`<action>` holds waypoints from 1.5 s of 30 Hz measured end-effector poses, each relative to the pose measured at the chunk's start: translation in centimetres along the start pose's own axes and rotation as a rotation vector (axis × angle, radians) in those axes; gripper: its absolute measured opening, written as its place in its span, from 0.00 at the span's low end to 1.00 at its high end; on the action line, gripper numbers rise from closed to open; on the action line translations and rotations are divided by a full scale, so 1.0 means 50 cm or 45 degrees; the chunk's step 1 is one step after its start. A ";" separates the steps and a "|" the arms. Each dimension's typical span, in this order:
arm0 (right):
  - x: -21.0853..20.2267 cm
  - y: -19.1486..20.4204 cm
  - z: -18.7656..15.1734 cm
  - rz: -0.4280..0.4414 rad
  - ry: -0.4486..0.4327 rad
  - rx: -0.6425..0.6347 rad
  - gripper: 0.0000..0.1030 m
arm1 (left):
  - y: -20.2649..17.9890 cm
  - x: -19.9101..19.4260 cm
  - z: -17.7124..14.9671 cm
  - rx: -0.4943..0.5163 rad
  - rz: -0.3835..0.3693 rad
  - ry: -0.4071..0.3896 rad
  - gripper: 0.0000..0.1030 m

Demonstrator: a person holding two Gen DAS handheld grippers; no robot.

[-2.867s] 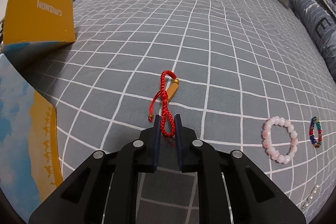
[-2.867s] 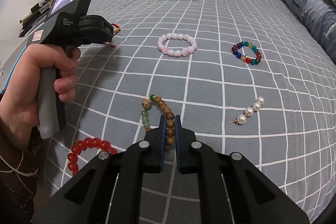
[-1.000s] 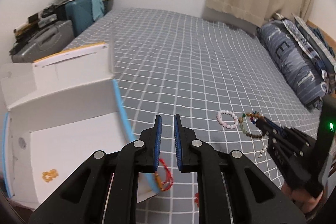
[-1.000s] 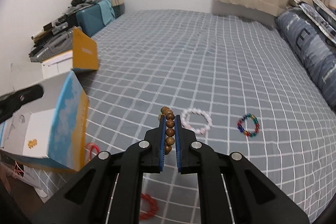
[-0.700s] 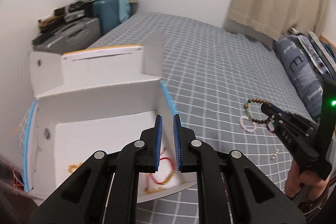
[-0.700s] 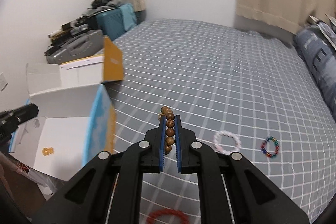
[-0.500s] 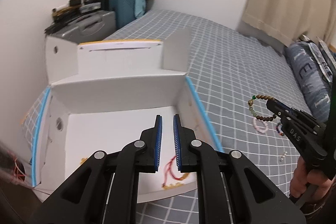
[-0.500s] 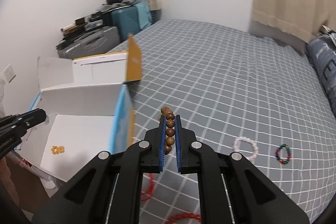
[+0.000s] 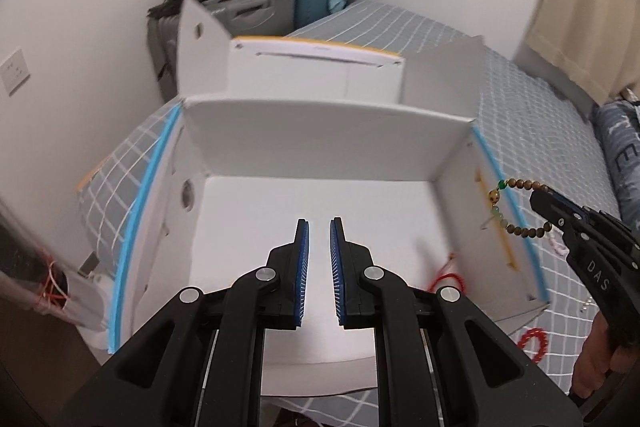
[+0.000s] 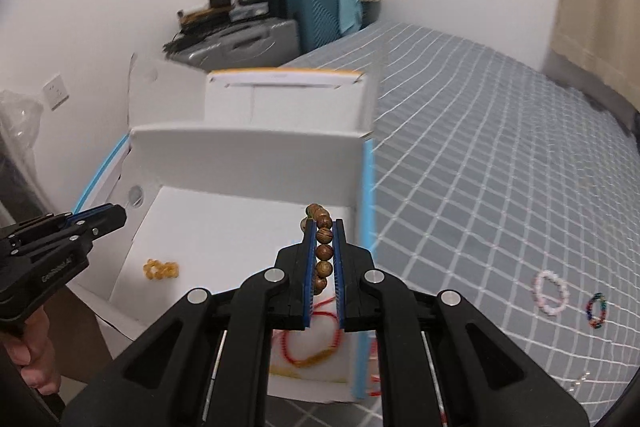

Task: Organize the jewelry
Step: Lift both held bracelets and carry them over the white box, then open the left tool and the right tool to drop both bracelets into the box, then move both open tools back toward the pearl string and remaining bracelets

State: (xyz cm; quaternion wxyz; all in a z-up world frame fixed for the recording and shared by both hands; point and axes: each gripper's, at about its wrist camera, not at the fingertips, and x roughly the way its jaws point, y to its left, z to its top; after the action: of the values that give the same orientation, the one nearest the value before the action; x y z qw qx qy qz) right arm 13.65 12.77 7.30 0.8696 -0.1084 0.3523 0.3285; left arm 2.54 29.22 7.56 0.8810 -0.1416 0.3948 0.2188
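An open white cardboard box with blue edges [image 9: 320,147] [image 10: 244,151] stands at the bed's left edge. My left gripper [image 9: 319,227] hangs over its floor, empty, jaws a little apart. My right gripper [image 10: 323,227] is shut on a brown wooden bead bracelet [image 10: 323,243] and holds it over the box's right wall; the bracelet also shows in the left wrist view [image 9: 516,207]. A red cord bracelet [image 10: 308,339] [image 9: 448,277] and a small amber piece [image 10: 160,269] lie in the box.
On the grey checked bed [image 10: 500,147] lie a pink bead bracelet [image 10: 552,293], a multicolour bead bracelet [image 10: 597,311], a red bead bracelet [image 9: 534,343] and a pearl earring [image 10: 580,381]. Suitcases [image 10: 280,27] stand by the wall beyond the box.
Both grippers have moved left toward the box. The left gripper, now empty, is further over the box floor. The right gripper carried the wooden bracelet up to the box's right wall.
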 end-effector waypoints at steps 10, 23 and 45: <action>0.081 0.049 -0.026 0.024 0.125 -0.010 0.07 | 0.052 0.046 -0.024 -0.040 0.054 0.075 0.11; 0.116 0.084 -0.052 0.028 0.201 -0.024 0.21 | 0.070 0.080 -0.037 -0.056 0.075 0.142 0.13; -0.082 -0.031 -0.001 -0.091 -0.129 0.057 0.93 | 0.011 -0.005 -0.004 -0.029 0.082 -0.034 0.95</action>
State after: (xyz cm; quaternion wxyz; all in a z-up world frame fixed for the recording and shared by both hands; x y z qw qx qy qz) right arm 12.45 9.55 10.00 0.8997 -0.0846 0.3110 0.2944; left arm 1.98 29.52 7.59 0.8770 -0.1360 0.3850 0.2533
